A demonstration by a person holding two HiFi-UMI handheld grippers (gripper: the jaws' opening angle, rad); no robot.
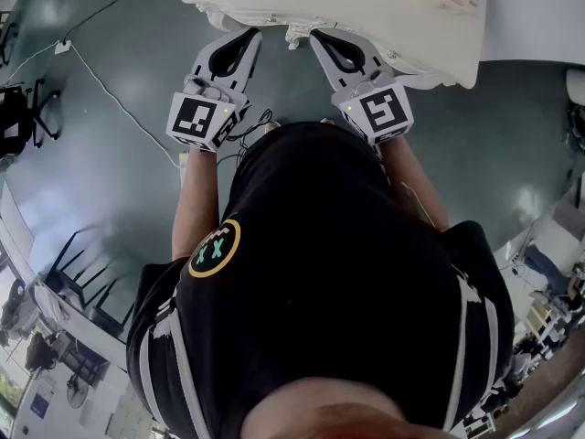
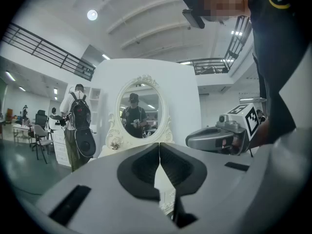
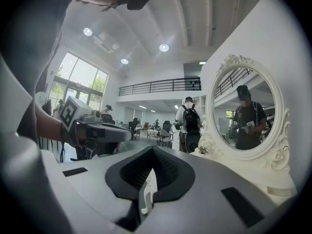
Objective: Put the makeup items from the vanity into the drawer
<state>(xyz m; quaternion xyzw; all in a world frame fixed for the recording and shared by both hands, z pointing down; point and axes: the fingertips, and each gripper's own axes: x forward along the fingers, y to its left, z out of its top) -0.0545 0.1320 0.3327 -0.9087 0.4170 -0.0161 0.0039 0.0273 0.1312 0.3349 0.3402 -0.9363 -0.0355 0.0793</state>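
The white vanity [image 1: 366, 7] fills 12 o'clock of the head view, and its oval mirror [image 2: 140, 108] reflects the person [image 1: 320, 273]. The left gripper [image 1: 249, 35] at 11 o'clock and the right gripper [image 1: 317, 37] at 12 o'clock point at its near edge. Both have their jaws pressed together on nothing. The makeup items cannot be made out.

Person with backpack [image 2: 78, 121], office chair [image 2: 40, 133], balcony railing [image 3: 161, 86], ceiling light [image 3: 164, 47]

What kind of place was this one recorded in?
Likely a big open lab or office hall, not a home: a railed mezzanine, round ceiling lights, desks and chairs beyond the white vanity.
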